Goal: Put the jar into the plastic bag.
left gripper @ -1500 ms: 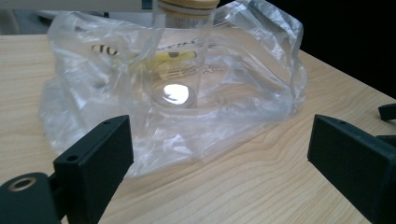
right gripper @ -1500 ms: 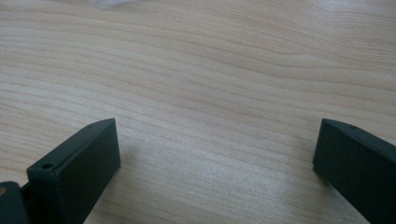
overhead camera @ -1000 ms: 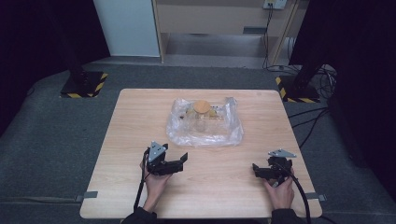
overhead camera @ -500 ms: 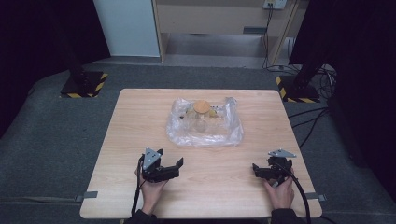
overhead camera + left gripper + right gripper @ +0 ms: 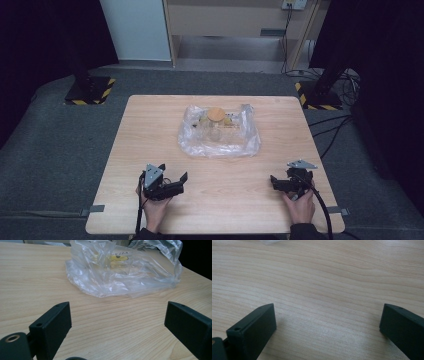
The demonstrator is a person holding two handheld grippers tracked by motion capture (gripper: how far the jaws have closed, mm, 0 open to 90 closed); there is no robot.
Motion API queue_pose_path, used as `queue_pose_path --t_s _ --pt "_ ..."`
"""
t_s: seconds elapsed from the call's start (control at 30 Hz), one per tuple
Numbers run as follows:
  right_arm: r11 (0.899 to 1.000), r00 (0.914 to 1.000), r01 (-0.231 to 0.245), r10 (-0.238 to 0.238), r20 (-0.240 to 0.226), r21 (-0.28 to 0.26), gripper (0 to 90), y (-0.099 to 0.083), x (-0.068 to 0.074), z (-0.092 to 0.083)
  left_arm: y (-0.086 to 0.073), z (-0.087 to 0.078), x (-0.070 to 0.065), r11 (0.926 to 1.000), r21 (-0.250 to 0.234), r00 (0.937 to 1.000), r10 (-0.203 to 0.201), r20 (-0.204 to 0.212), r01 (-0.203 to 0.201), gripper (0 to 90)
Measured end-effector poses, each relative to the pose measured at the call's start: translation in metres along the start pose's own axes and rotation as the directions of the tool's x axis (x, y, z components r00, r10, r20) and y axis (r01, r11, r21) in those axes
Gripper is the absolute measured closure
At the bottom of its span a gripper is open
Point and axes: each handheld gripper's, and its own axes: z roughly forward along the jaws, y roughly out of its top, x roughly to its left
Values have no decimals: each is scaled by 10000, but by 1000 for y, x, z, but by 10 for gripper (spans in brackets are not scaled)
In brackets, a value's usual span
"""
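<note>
A crumpled clear plastic bag (image 5: 220, 135) lies at the middle of the wooden table (image 5: 150, 125). Inside it are a round cork-coloured lid (image 5: 216, 114) and something with a yellow print. In the left gripper view the bag (image 5: 120, 277) lies ahead of the jaws, with the yellow print (image 5: 117, 258) showing through. My left gripper (image 5: 174, 172) rests near the front left of the table, open and empty, well short of the bag. My right gripper (image 5: 276, 183) sits at the front right, open over bare wood (image 5: 327, 290).
Beyond the table's far edge is grey floor with a wooden cabinet (image 5: 235, 20). Two stand bases with yellow-black tape (image 5: 90, 90) flank the far corners. Cables (image 5: 330, 130) run along the floor on the right.
My left gripper has drawn back toward the near edge and slightly left, away from the bag. The right gripper and the bag have stayed put.
</note>
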Motion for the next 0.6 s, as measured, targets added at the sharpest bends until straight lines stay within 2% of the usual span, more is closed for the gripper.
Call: queue_pose_path --t_s 0.6 --pt "10000 10000 -1 1 -1 -1 7 0 0 0 -4 -13 24 9996 -127 9981 -267 -549 261 62"
